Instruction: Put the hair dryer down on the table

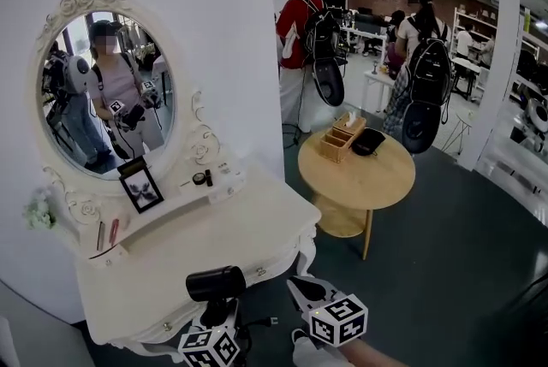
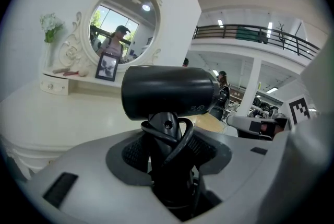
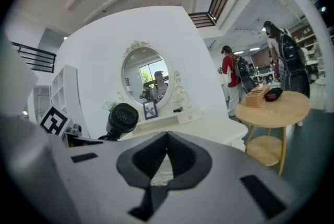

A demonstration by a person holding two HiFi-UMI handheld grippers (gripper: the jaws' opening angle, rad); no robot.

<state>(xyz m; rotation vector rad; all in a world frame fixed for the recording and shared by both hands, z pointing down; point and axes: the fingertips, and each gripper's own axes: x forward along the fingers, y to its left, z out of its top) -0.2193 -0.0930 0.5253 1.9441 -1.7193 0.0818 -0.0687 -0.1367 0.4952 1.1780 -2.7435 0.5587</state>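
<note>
The black hair dryer point(image 1: 216, 282) stands upright over the front edge of the white dressing table point(image 1: 257, 228), barrel lying across to the right. My left gripper point(image 1: 217, 312) is shut on its handle, which has the cord wound around it. In the left gripper view the hair dryer point(image 2: 169, 91) fills the middle, held above the dressing table point(image 2: 47, 113) by the left gripper point(image 2: 169, 152). My right gripper point(image 1: 301, 288) hangs just right of the dryer, shut and holding nothing. In the right gripper view the right gripper point(image 3: 167, 137) has its jaw tips together, with the hair dryer point(image 3: 122, 118) to its left.
An oval mirror point(image 1: 107, 91) rises at the table's back over a low shelf with a photo frame point(image 1: 141, 188) and small items. A round wooden side table point(image 1: 360, 173) with a tissue box stands to the right. Two persons with backpacks point(image 1: 428, 70) stand beyond it.
</note>
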